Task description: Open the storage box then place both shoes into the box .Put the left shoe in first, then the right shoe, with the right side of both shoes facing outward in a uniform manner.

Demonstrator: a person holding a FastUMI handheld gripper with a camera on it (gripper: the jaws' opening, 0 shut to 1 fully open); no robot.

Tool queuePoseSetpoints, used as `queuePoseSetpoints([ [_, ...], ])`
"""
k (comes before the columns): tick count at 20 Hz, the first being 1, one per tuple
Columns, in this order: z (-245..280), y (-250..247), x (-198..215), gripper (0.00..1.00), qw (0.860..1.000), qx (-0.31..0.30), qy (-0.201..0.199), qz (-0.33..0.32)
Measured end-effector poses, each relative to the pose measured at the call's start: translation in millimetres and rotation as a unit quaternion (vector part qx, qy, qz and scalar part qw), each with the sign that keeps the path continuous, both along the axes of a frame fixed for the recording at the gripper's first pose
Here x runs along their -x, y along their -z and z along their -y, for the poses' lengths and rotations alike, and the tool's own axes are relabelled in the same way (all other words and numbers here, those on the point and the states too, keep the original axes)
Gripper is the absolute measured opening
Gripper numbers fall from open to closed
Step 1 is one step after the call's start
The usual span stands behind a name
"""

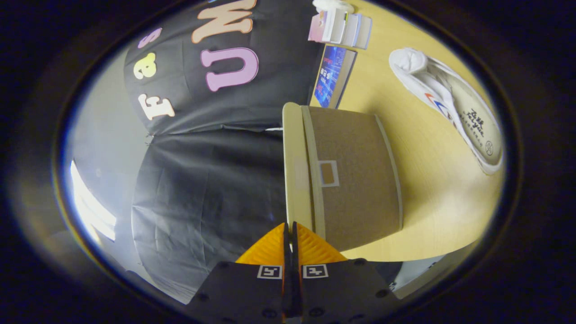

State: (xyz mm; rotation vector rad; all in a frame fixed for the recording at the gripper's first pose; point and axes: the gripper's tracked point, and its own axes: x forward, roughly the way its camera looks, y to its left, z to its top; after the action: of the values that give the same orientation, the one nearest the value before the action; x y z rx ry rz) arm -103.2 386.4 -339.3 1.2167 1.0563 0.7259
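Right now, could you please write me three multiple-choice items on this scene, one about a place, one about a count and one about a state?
1. Where does the white shoe lie?
A. on the wooden table beyond the storage box
B. inside the box
C. between the jaws

2. How many shoes can be seen on the table?
A. three
B. two
C. one

3. How do the jaws of the gripper stand?
A. wide open
B. closed together, holding nothing
C. clamped on the shoe

Answers:
1 A, the shoe rests on bare tabletop past the box.
2 C, a single white shoe is visible.
3 B, the fingers meet just before the box's lid edge.
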Motion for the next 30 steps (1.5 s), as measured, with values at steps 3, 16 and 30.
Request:
queuePoseSetpoints([
  [3, 5.3, 14.5, -1.5, 0.02, 1.0, 0.02, 0.005, -0.012],
  [16, -9.8, 22.8, -4.2, 0.09, 0.999, -0.019, -0.005, -0.045],
  [30, -76.3, -121.3, -4.6, 0.03, 0.992, -0.032, -0.067, 0.103],
])
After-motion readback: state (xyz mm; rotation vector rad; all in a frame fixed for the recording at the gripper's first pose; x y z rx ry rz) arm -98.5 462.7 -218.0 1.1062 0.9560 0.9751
